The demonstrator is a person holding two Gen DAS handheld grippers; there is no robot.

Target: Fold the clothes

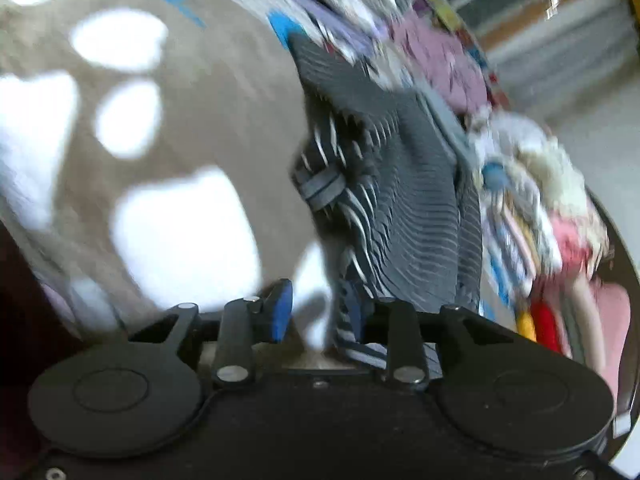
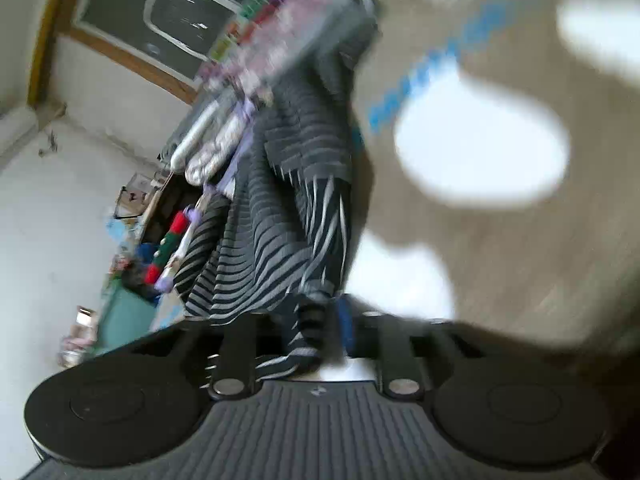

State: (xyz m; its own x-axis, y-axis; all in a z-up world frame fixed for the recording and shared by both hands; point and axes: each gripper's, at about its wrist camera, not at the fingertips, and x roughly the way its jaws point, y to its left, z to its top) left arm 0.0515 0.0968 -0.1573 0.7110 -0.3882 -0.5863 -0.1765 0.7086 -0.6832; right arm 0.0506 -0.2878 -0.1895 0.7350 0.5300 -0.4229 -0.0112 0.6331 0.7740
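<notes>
Both views motion-blurred. Striped top (image 1: 404,208), dark with pale stripes, hangs bunched in the air between the two grippers, over the beige surface (image 1: 224,112) with its bright sun patches.

Left gripper (image 1: 320,320): jaws look parted in this view, blue pad (image 1: 280,316) standing clear on one side, cloth edge running up by the other finger. Cannot tell if it pinches.

Right gripper (image 2: 320,332): jaws clenched on a gathered strip of the top's edge.

Beyond the top, a heap of mixed clothes (image 1: 532,216); behind that, a wall.

Handling, by judgement: light, limp knit, stretchy, sags and twists under its own weight, not slippery. Best held at a hem or shoulder seam, two spread points, so it drapes flat when lowered.
</notes>
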